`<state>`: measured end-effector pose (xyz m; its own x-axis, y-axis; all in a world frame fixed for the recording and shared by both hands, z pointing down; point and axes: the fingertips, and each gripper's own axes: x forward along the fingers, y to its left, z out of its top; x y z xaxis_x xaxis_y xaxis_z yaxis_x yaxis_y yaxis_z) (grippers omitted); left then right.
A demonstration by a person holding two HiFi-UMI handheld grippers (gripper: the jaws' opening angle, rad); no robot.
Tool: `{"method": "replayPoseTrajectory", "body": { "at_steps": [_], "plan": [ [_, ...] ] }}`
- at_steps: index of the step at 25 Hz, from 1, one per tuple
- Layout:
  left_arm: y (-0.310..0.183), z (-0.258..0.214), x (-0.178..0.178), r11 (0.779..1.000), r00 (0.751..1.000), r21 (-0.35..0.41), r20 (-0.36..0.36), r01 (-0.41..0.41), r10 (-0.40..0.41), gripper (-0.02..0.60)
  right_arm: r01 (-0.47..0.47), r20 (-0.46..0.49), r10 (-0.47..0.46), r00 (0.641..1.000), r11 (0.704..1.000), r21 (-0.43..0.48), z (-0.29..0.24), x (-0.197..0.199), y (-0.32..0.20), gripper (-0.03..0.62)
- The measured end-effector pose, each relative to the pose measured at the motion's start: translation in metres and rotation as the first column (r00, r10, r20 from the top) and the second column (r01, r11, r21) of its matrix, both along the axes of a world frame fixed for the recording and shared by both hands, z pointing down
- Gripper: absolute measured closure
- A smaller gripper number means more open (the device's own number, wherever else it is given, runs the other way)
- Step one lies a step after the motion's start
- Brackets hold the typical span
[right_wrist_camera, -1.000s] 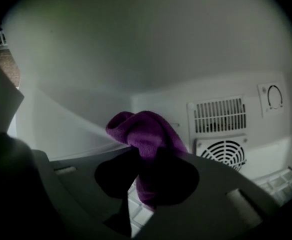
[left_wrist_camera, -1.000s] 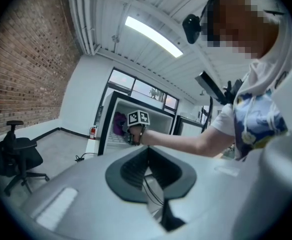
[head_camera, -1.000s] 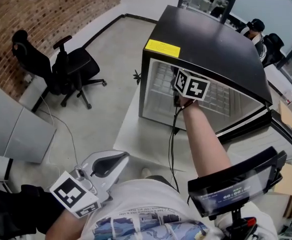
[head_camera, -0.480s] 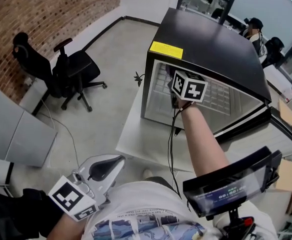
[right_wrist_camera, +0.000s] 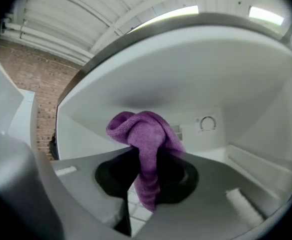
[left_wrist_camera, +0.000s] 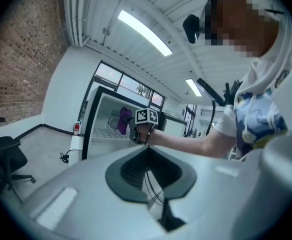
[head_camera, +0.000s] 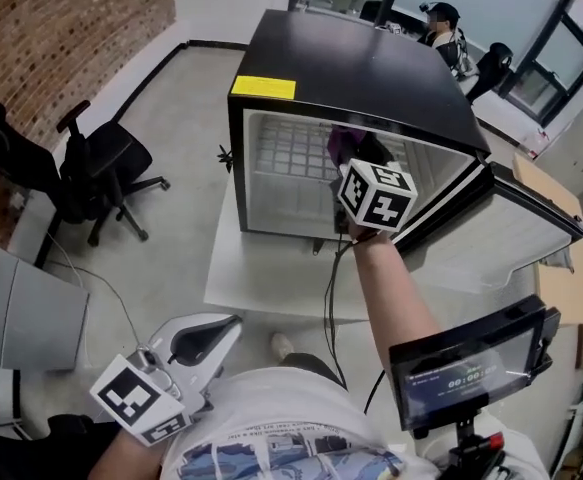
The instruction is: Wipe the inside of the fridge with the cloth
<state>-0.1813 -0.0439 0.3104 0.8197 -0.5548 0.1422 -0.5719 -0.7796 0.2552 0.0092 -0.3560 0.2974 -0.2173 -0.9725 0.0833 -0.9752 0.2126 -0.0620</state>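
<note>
The black mini fridge [head_camera: 351, 63] stands open on a low white table, its white inside [head_camera: 291, 168] showing. My right gripper [head_camera: 356, 158] reaches into the opening, shut on a purple cloth [head_camera: 343, 140]. In the right gripper view the cloth [right_wrist_camera: 146, 134] bunches above the jaws and hangs between them, in front of the white back wall and a thermostat dial [right_wrist_camera: 206, 123]. My left gripper [head_camera: 233, 320] hangs low near my body, far from the fridge, jaws together with nothing in them. The left gripper view shows its jaws [left_wrist_camera: 147, 149] pointing at the fridge [left_wrist_camera: 98, 129] and cloth [left_wrist_camera: 124, 120].
The fridge door [head_camera: 501, 238] swings open to the right. The white table [head_camera: 261, 288] has a cable [head_camera: 329, 288] hanging off its front. A black office chair [head_camera: 91, 163] stands left; a grey cabinet [head_camera: 21, 308] lies lower left. A screen on a stand [head_camera: 466, 363] sits lower right.
The head view has swung so the fridge sits further left and more of its inside shows. The purple cloth now shows beyond the right gripper's cube. The left gripper has barely moved.
</note>
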Motion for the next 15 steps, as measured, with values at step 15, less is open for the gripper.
{"method": "replayPoseTrajectory", "body": {
  "at_steps": [15],
  "plan": [
    [-0.005, -0.005, 0.004, 0.999, 0.998, 0.013, -0.032, -0.046, 0.046, 0.575, -0.37, 0.015, 0.37, 0.929, 0.929, 0.001, 0.009, 0.132, -0.002, 0.514]
  ]
}}
